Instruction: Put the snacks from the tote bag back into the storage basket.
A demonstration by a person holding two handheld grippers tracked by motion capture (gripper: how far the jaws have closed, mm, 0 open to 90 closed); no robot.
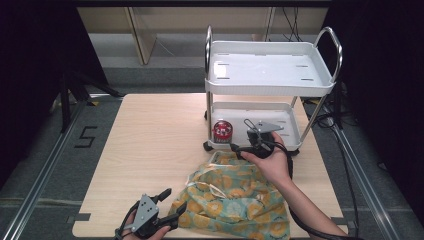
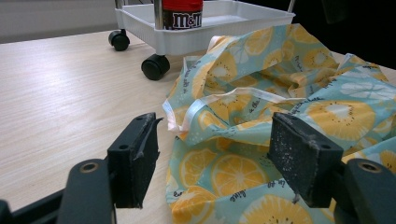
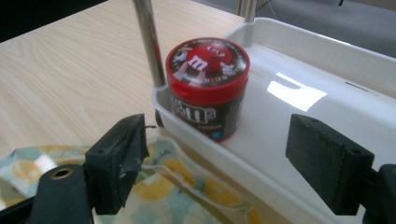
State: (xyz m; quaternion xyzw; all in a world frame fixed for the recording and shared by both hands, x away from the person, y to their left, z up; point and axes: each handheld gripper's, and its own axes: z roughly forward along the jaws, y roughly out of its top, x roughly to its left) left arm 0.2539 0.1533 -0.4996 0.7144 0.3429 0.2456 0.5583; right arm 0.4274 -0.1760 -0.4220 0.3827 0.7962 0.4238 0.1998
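Observation:
A red-lidded M&M's jar (image 1: 222, 131) (image 3: 208, 87) (image 2: 182, 13) stands in the near left corner of the white cart's lower tray (image 1: 280, 117) (image 3: 299, 93). A crumpled teal cloth bag with a lemon print (image 1: 235, 197) (image 2: 261, 121) (image 3: 154, 186) lies on the table in front of the cart. My right gripper (image 1: 251, 134) (image 3: 224, 163) is open, held just before the tray's front rim, with the jar a little ahead between its jaws' line. My left gripper (image 1: 171, 200) (image 2: 212, 158) is open at the bag's left edge, near the table's front, holding nothing.
The two-tier white cart (image 1: 270, 70) with chrome handles stands on black castors (image 2: 154, 66) at the table's far right. The wooden table (image 1: 155, 145) has free room on its left half. A black cable (image 1: 300, 220) trails from the right gripper.

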